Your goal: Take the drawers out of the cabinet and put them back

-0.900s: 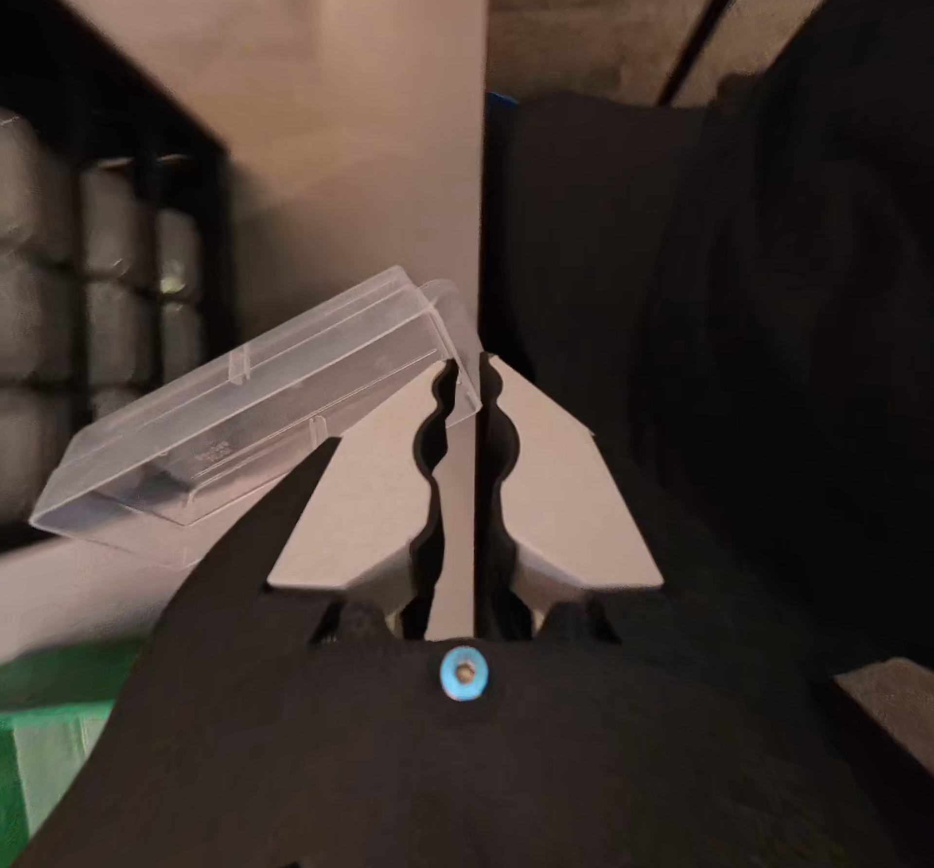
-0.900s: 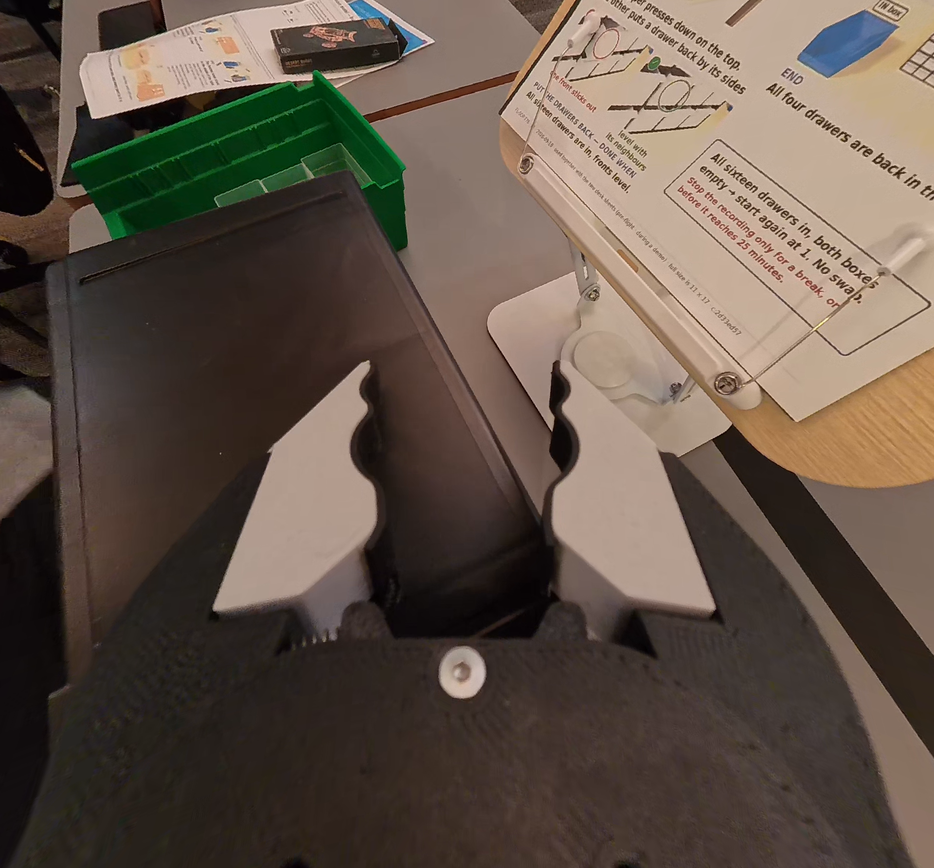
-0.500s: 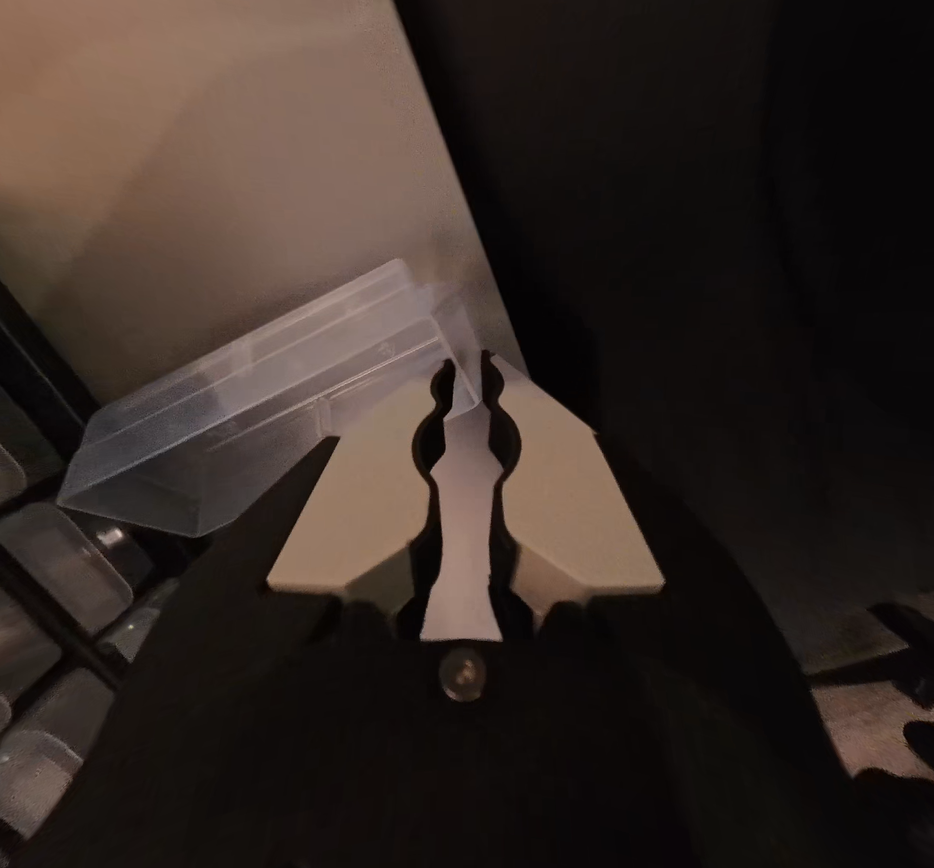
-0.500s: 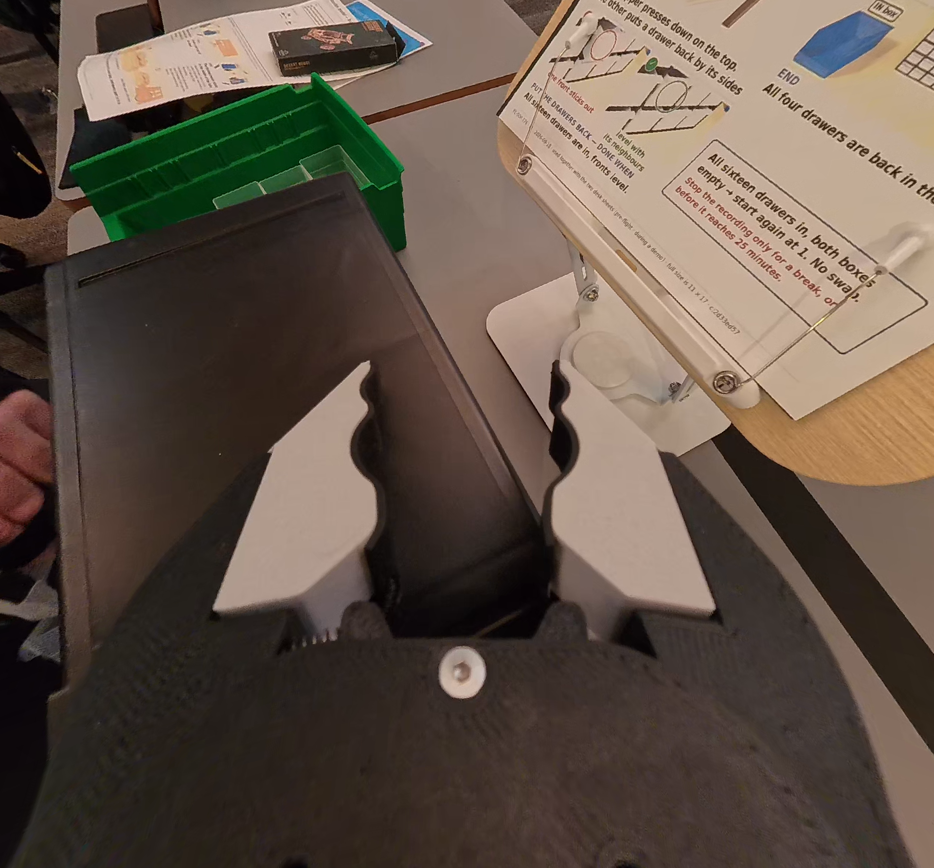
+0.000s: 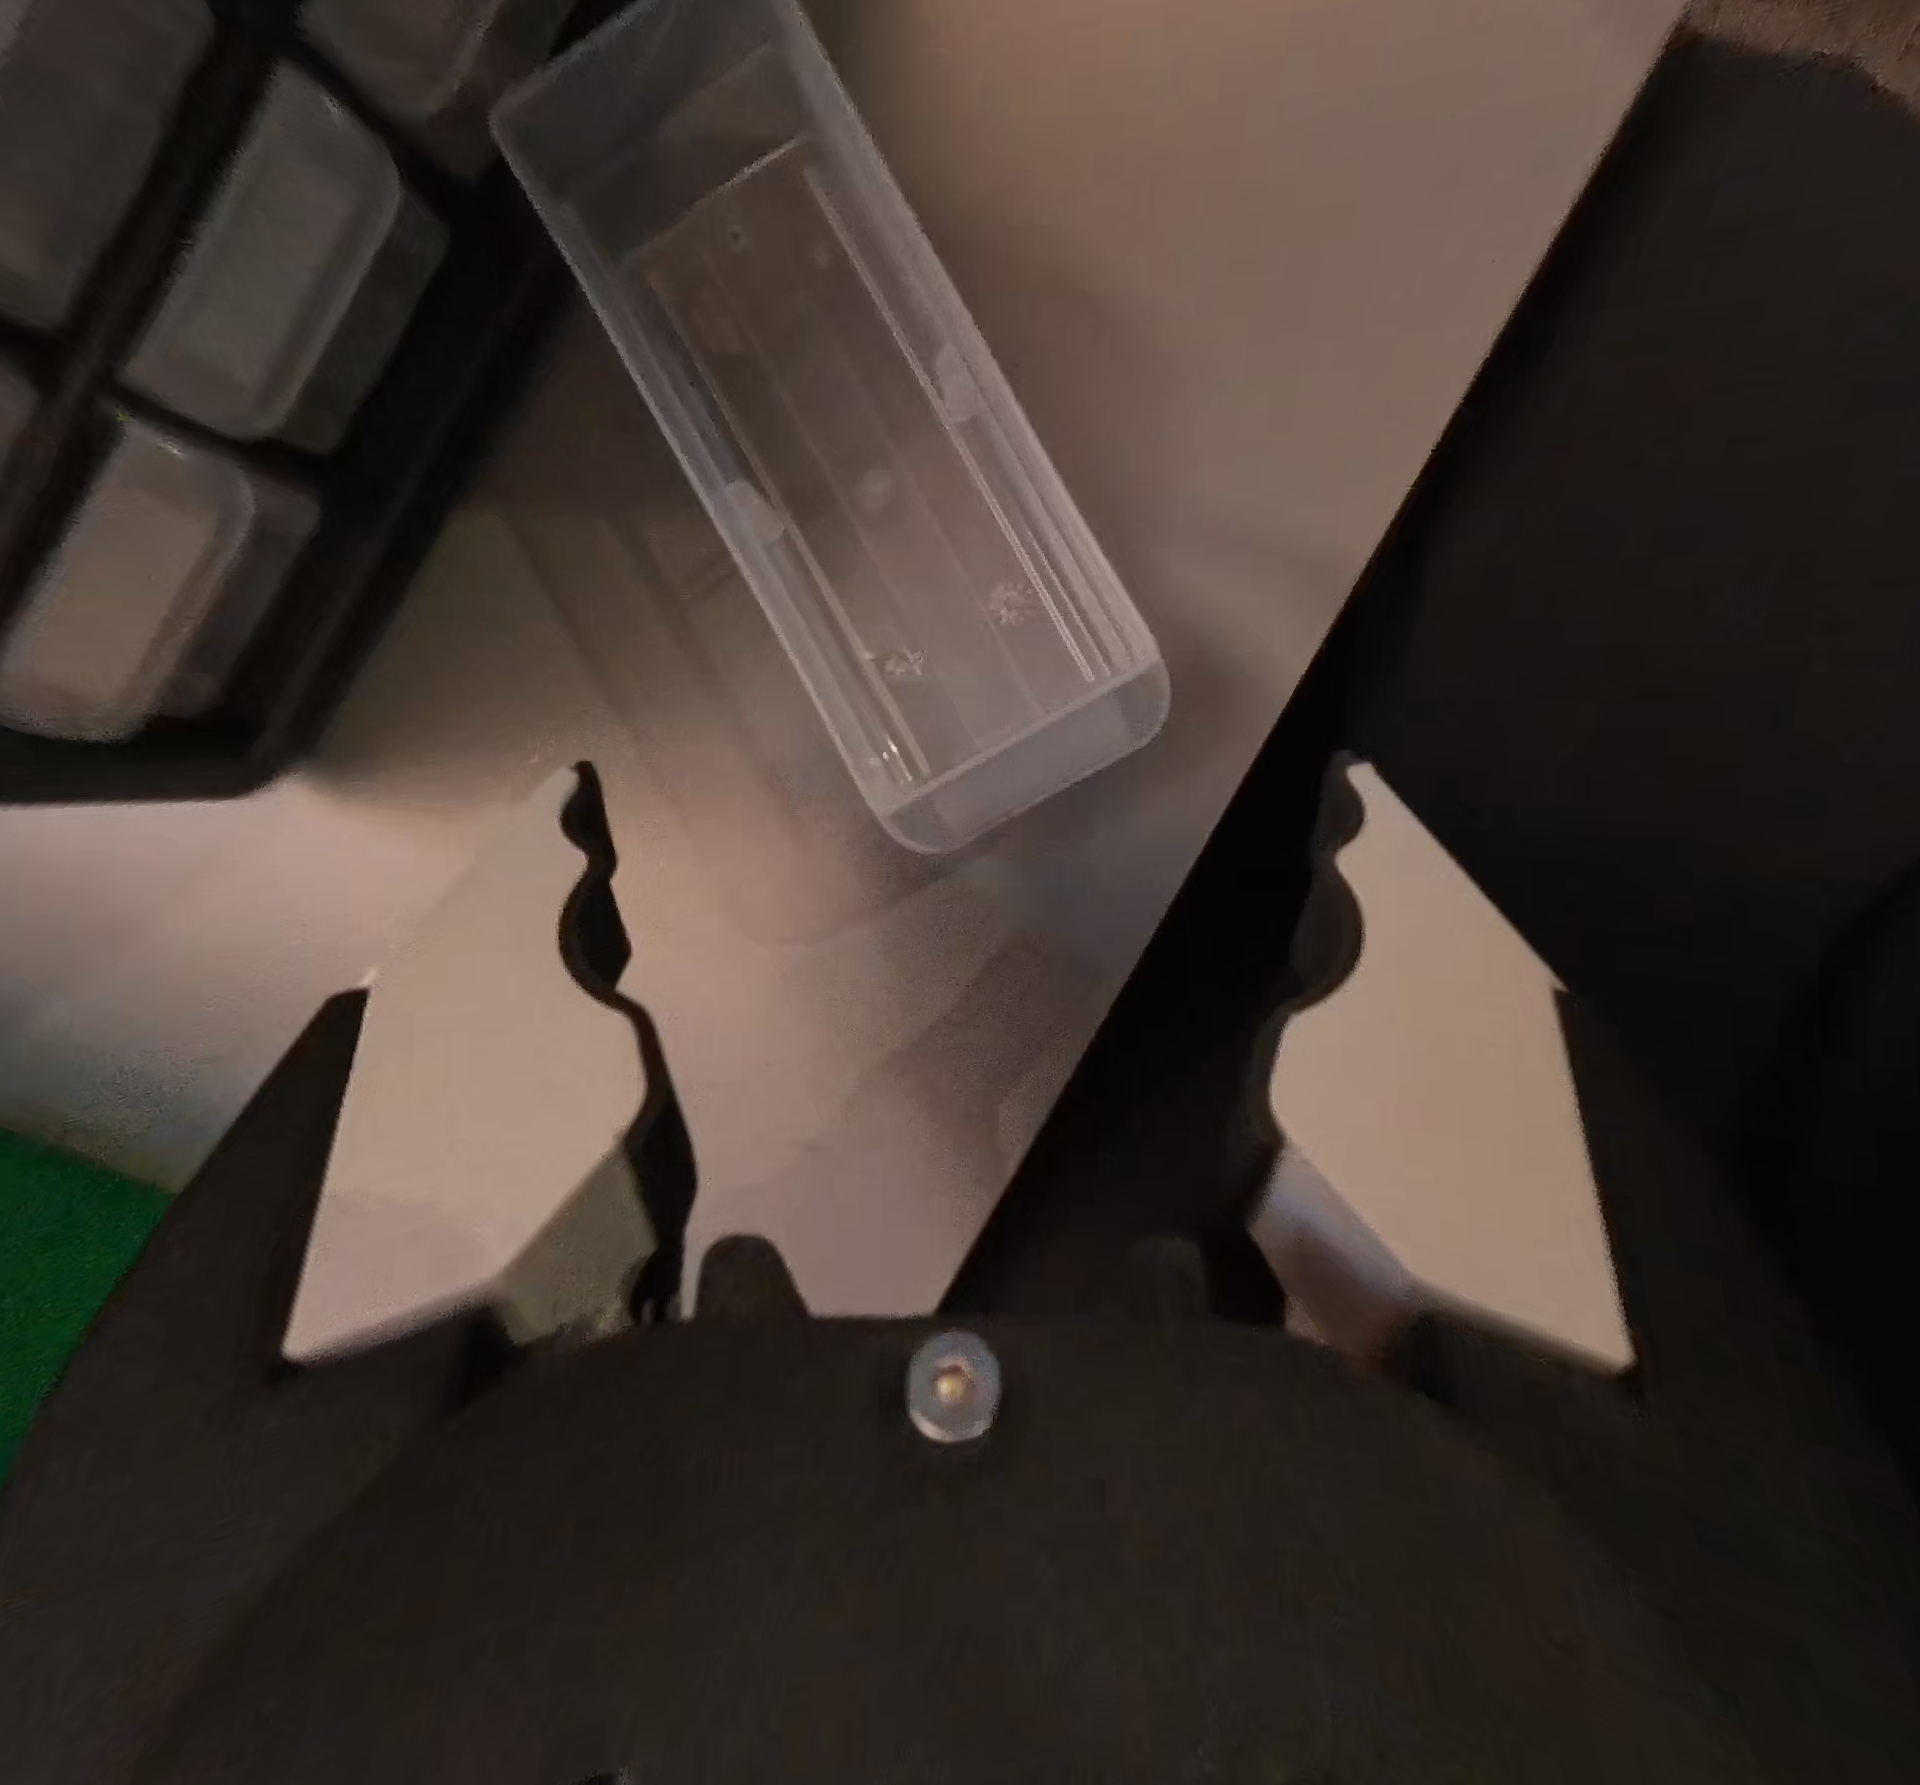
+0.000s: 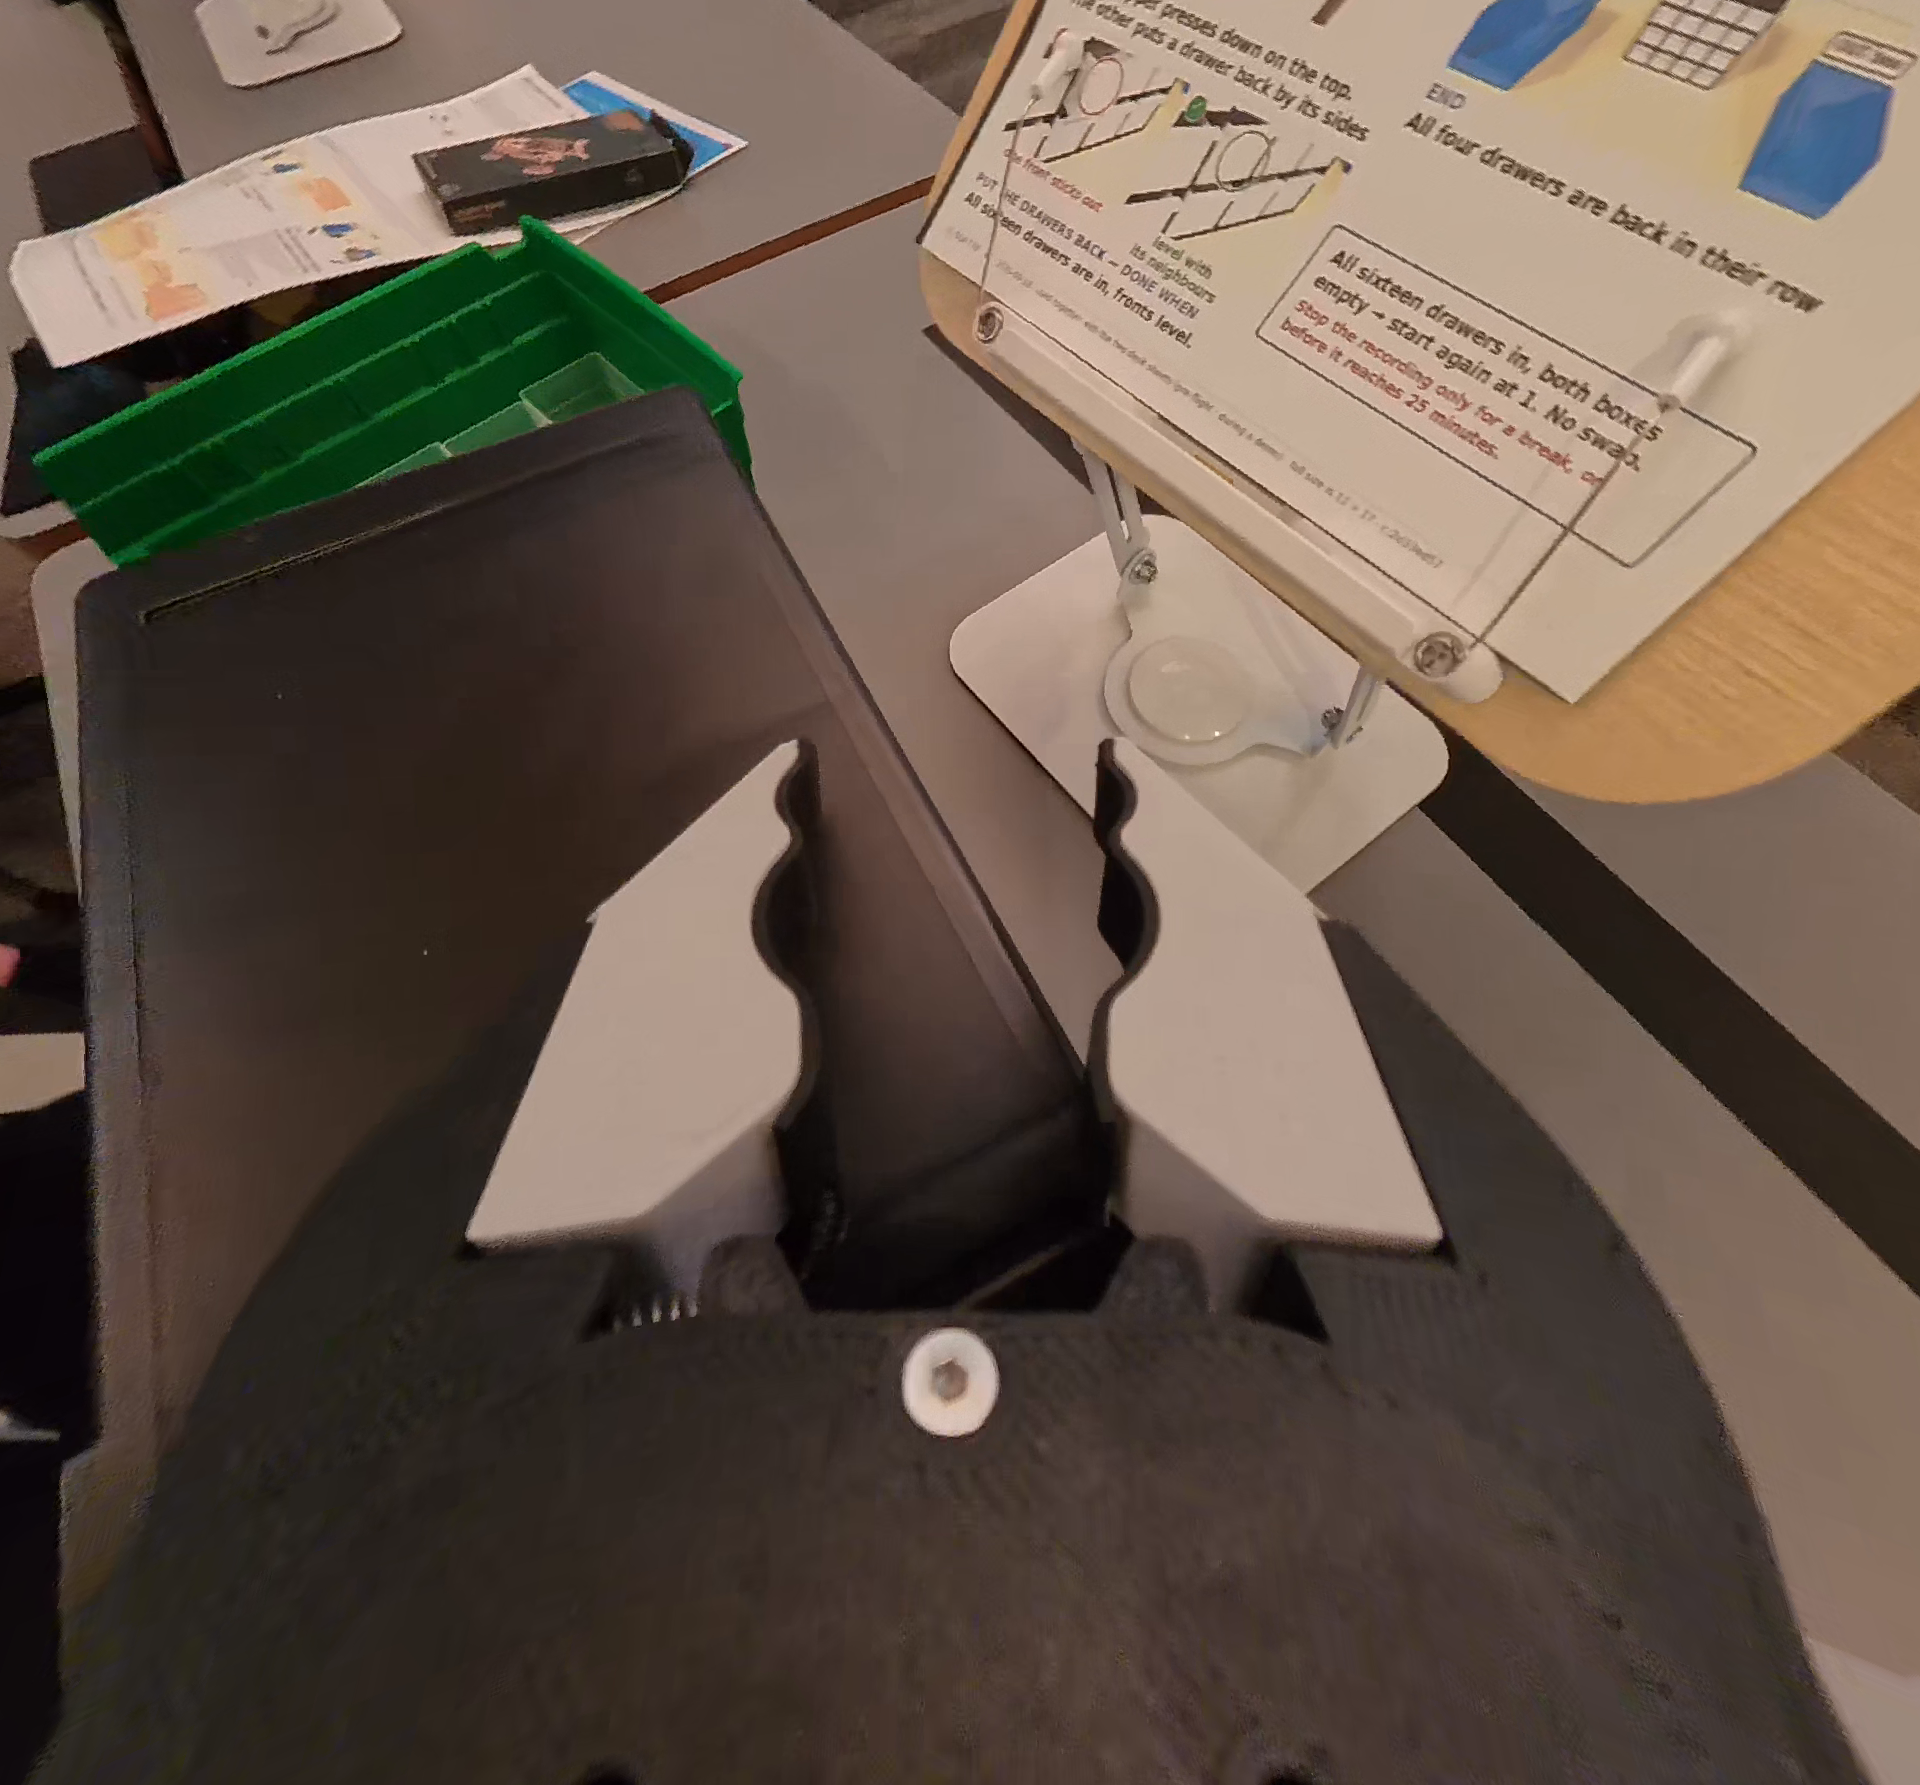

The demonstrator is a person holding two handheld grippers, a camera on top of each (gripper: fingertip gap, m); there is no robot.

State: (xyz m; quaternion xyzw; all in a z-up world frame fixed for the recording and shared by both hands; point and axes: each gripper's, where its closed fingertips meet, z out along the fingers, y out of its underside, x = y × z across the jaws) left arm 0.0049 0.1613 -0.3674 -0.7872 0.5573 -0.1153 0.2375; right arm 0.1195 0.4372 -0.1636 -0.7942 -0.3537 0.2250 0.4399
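- Drawer (image 5: 826, 385): a clear plastic one lies loose on the grey table (image 5: 1195, 229), slanted, its near end just ahead of the left gripper (image 5: 961, 779) and touching neither finger.
- Left gripper's fingers (image 5: 468, 1091) are spread wide with nothing between them.
- Black cabinet (image 5: 177, 301) shows at the upper left of the left wrist view, with translucent drawer fronts seated in its grid; the loose drawer's far end lies close beside it.
- Right gripper (image 6: 951, 759) sits over the cabinet's black top (image 6: 416, 800), fingers parted to a middling gap and holding nothing; whether they press on the top, I cannot tell.
- Green bin (image 6: 395, 405) stands just behind the cabinet, with pale drawers inside it.
- White stand (image 6: 1195, 696) to the right holds a wooden board with a printed instruction sheet (image 6: 1507, 208).
- Farther back, a small black box (image 6: 551, 172) lies on papers on another table.
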